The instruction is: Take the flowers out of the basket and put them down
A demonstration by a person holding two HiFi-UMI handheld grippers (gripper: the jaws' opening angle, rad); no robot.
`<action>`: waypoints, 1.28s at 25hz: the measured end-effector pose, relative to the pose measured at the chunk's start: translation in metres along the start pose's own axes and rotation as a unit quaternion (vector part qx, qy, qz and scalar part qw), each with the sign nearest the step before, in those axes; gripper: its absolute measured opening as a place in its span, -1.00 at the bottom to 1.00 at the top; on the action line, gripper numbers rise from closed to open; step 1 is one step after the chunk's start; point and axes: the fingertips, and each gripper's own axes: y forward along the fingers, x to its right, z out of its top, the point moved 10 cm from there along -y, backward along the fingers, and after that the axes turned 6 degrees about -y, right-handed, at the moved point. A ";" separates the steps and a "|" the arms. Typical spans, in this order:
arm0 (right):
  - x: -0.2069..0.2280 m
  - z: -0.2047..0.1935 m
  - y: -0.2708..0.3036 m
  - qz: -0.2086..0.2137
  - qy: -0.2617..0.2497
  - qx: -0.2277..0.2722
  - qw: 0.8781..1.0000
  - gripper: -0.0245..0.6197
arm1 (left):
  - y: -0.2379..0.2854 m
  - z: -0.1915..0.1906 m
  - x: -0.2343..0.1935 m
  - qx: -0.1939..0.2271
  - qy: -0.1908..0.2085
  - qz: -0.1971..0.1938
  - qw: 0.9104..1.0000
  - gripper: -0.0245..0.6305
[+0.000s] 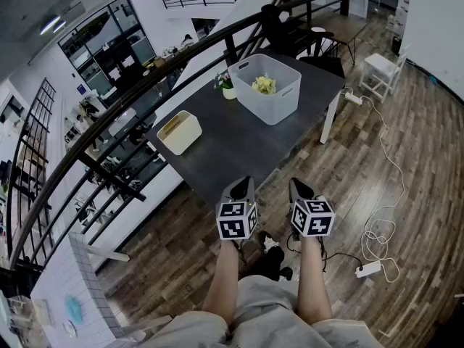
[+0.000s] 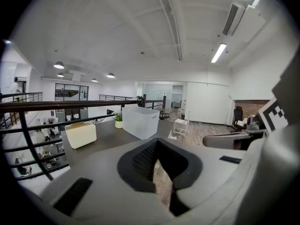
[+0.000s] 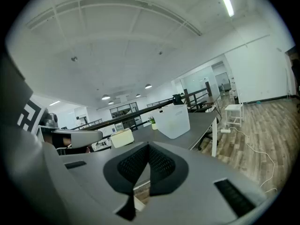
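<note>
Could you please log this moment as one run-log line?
left hand-held gripper: shut, empty | right hand-held gripper: shut, empty | flowers: in basket on table | stage: pre-reach

No writing, label, brand, number or sign can be read in any view. The only printed marks are black-and-white square patterns on the marker cube of the left gripper and on the like cube of the right gripper. They carry no letters or digits.
</note>
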 end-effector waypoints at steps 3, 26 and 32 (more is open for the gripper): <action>0.002 0.003 0.006 0.007 -0.005 -0.002 1.000 -0.87 | 0.003 0.004 0.000 0.006 -0.002 0.006 1.000 -0.87; 0.047 0.033 0.038 0.044 0.065 0.100 0.992 -0.87 | 0.047 0.022 -0.017 0.027 -0.022 0.035 0.999 -0.87; 0.077 0.050 0.057 0.051 0.095 0.104 0.989 -0.87 | 0.083 0.037 -0.027 0.022 -0.034 0.050 0.998 -0.87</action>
